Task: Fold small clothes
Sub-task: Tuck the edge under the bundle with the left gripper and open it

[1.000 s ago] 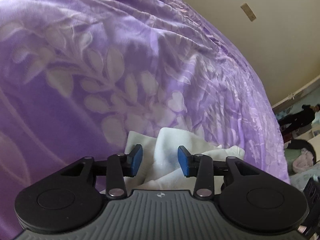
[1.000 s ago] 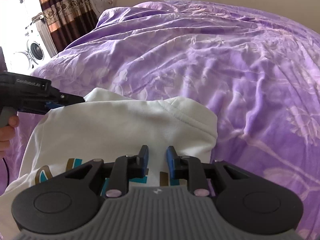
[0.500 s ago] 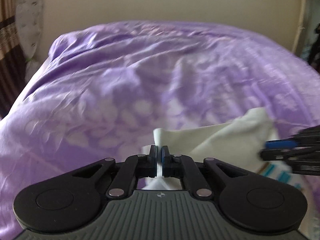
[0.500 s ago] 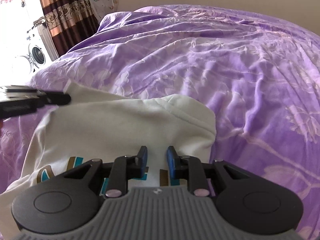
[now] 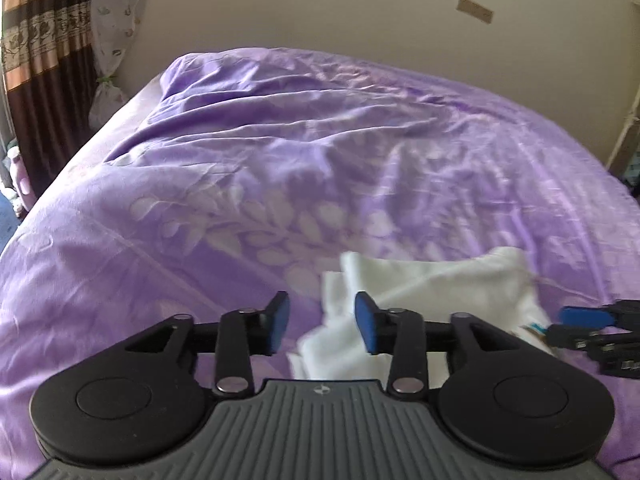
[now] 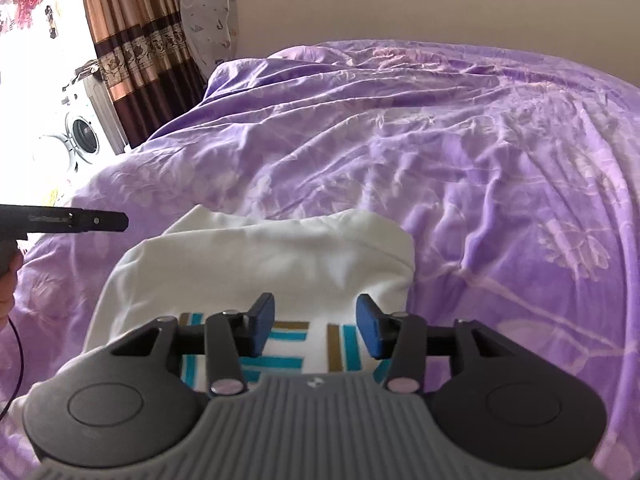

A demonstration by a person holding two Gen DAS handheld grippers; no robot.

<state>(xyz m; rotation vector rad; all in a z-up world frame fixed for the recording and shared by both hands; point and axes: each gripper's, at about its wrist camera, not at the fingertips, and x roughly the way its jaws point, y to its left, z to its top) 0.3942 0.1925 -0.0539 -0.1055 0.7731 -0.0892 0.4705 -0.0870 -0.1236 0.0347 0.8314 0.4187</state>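
Note:
A small white garment [image 6: 280,264] with teal and olive stripes lies folded on the purple bedspread [image 6: 460,152]. My right gripper [image 6: 316,328] hovers just above its printed part, jaws opening, pads clear of the cloth. In the left wrist view the garment [image 5: 424,292] lies low and right of centre. My left gripper [image 5: 322,322] hangs above its left edge, jaws opening and gripping nothing. The left gripper [image 6: 116,221] also shows side-on at the left of the right wrist view, off the cloth. The right gripper [image 5: 568,320] enters at the right edge.
The bedspread [image 5: 280,168] spreads wide behind and to both sides of the garment. A brown curtain [image 6: 136,40] and a washing machine [image 6: 80,136] stand past the bed's left edge. A beige wall [image 5: 360,8] closes the far side. A person's hand [image 6: 8,280] grips the left handle.
The left gripper shut on a corner of the garment, then let go and drew up and away. The right gripper opened and lifted slightly. The garment's far edge now lies flat.

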